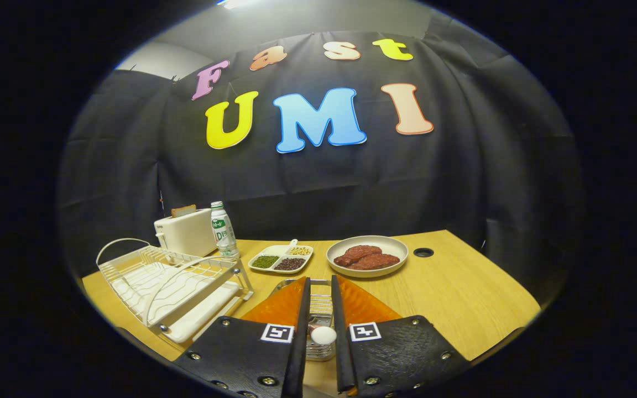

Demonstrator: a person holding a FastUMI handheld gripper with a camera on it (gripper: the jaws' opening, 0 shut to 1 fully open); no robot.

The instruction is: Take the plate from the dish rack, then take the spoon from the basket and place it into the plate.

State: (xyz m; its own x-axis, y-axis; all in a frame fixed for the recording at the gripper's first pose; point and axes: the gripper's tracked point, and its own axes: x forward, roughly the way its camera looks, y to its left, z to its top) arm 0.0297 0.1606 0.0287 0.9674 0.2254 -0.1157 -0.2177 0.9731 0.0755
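My gripper (319, 281) reaches down over a metal wire basket (321, 305) on the wooden table. Its two fingers stand almost together, with only a narrow slot between them. In that slot shows the rounded white end of the spoon (323, 335), and both fingers sit against its sides. The rest of the spoon is hidden by the fingers. To the left of the fingers stands the white wire dish rack (163, 276) on its drip tray, with no plate in its slots.
Beyond the fingers sit a beige plate of red meat patties (367, 255) and a white divided dish of beans (281, 258). A toaster (184, 231) and a plastic bottle (223, 229) stand behind the rack. A cable hole (423, 252) marks the table's far right.
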